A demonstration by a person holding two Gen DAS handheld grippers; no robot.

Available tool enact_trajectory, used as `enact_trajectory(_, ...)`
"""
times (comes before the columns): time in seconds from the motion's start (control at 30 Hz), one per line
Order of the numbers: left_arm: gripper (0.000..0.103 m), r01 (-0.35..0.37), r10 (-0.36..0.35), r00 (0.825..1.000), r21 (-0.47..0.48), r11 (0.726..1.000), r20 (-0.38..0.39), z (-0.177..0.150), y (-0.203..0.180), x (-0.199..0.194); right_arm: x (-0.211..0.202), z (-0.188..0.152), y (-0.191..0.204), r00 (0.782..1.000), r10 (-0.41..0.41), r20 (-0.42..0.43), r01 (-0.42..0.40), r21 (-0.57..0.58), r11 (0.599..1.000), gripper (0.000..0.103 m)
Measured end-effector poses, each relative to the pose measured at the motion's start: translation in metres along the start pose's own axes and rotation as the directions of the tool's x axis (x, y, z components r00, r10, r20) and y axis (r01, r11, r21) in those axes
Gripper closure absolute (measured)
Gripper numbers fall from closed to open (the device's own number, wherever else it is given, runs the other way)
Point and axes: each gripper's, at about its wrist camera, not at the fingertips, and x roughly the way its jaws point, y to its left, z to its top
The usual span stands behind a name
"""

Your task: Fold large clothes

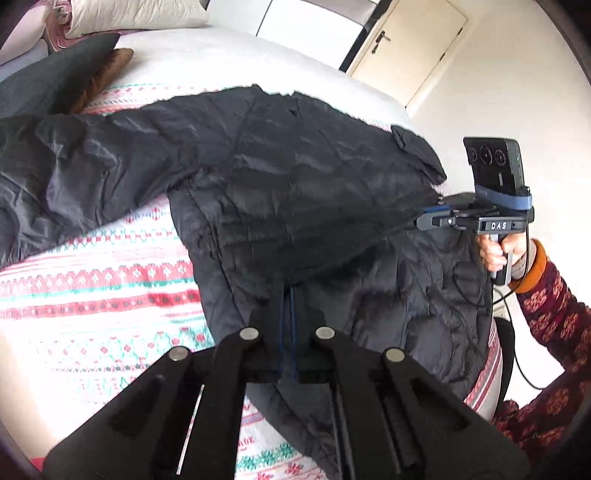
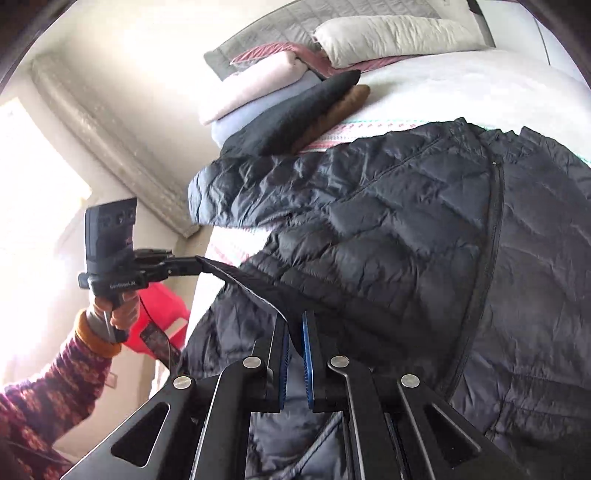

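Observation:
A large black quilted jacket (image 1: 295, 177) lies spread on a bed over a red, white and green patterned blanket (image 1: 92, 288). One sleeve reaches out to the left. My left gripper (image 1: 287, 291) is shut on the jacket's near edge and holds it lifted. In the left wrist view my right gripper (image 1: 430, 218) pinches the same edge further right. In the right wrist view the jacket (image 2: 388, 229) fills the middle, my right gripper (image 2: 293, 325) is shut on its hem, and my left gripper (image 2: 197, 264) holds the hem at the left.
Folded dark and brown clothes (image 1: 74, 77) and pillows (image 2: 388, 33) lie at the head of the bed. A cream door (image 1: 413, 44) stands beyond the bed. A red plastic item (image 2: 162, 317) sits on the floor beside the bed.

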Motion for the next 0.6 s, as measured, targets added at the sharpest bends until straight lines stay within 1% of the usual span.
enact_trajectory(0.03,0.1,-0.022,0.022,0.999,0.01,1.0,-0.044,-0.009,-0.001,0.006,0.004,-0.01,0.002,0.999,-0.008,-0.038,0.008,-0.011,1.0,0.094)
enact_trajectory(0.1,0.1,-0.087,0.09,0.988,0.029,0.996,-0.127,-0.028,-0.002,0.015,0.018,-0.029,0.004,0.99,-0.046,-0.13,0.044,-0.017,0.999,0.093)
enact_trajectory(0.13,0.1,-0.119,0.122,0.981,0.032,0.992,-0.15,-0.036,-0.001,0.017,0.023,-0.037,0.004,0.983,-0.074,-0.169,0.072,-0.022,0.997,0.092)
enact_trajectory(0.17,0.098,-0.143,0.145,0.976,0.024,0.989,-0.163,-0.042,0.002,0.016,0.026,-0.044,0.004,0.977,-0.1,-0.189,0.096,-0.028,0.995,0.091)
enact_trajectory(0.2,0.095,-0.162,0.162,0.972,0.013,0.987,-0.17,-0.046,0.003,0.013,0.026,-0.049,0.004,0.975,-0.109,-0.196,0.105,-0.028,0.994,0.091)
enact_trajectory(0.23,0.087,-0.175,0.173,0.971,0.001,0.984,-0.166,-0.047,0.003,0.008,0.023,-0.051,0.003,0.972,-0.098,-0.214,0.098,-0.013,0.995,0.083)
enact_trajectory(0.27,0.074,-0.188,0.184,0.971,-0.011,0.982,-0.15,-0.047,0.002,0.001,0.02,-0.05,0.001,0.97,-0.084,-0.229,0.089,0.013,0.996,0.078)
enact_trajectory(0.3,0.067,-0.197,0.193,0.974,-0.02,0.98,-0.119,-0.044,-0.001,-0.007,0.015,-0.049,0.0,0.97,-0.08,-0.229,0.089,0.031,0.996,0.07)
enact_trajectory(0.33,0.054,-0.2,0.197,0.977,-0.024,0.98,-0.077,-0.039,-0.006,-0.015,0.007,-0.046,0.001,0.973,-0.086,-0.214,0.095,0.033,0.995,0.059)
enact_trajectory(0.37,0.044,-0.195,0.194,0.981,-0.022,0.981,-0.027,-0.034,-0.013,-0.023,0.0,-0.042,0.003,0.976,-0.103,-0.192,0.11,0.023,0.994,0.055)
enact_trajectory(0.4,0.04,-0.188,0.188,0.982,-0.017,0.982,0.019,-0.028,-0.02,-0.028,-0.007,-0.038,0.005,0.977,-0.127,-0.169,0.13,0.01,0.991,0.048)
enact_trajectory(0.43,0.033,-0.185,0.185,0.981,-0.014,0.983,0.055,-0.021,-0.028,-0.029,-0.015,-0.035,0.006,0.977,-0.154,-0.151,0.156,0.004,0.988,0.045)
enact_trajectory(0.47,0.028,-0.185,0.185,0.98,-0.01,0.983,0.079,-0.013,-0.036,-0.028,-0.022,-0.032,0.005,0.973,-0.187,-0.134,0.19,0.011,0.982,0.044)
enact_trajectory(0.5,0.026,-0.192,0.192,0.977,-0.007,0.981,0.093,-0.004,-0.043,-0.025,-0.029,-0.028,0.002,0.968,-0.22,-0.119,0.224,0.025,0.974,0.043)
enact_trajectory(0.53,0.024,-0.206,0.205,0.974,-0.005,0.979,0.101,0.005,-0.051,-0.019,-0.035,-0.025,-0.002,0.961,-0.253,-0.111,0.259,0.043,0.965,0.041)
enact_trajectory(0.6,0.02,-0.25,0.25,0.964,-0.008,0.968,0.093,0.018,-0.064,-0.005,-0.049,-0.019,-0.018,0.934,-0.342,-0.106,0.351,0.087,0.932,0.04)
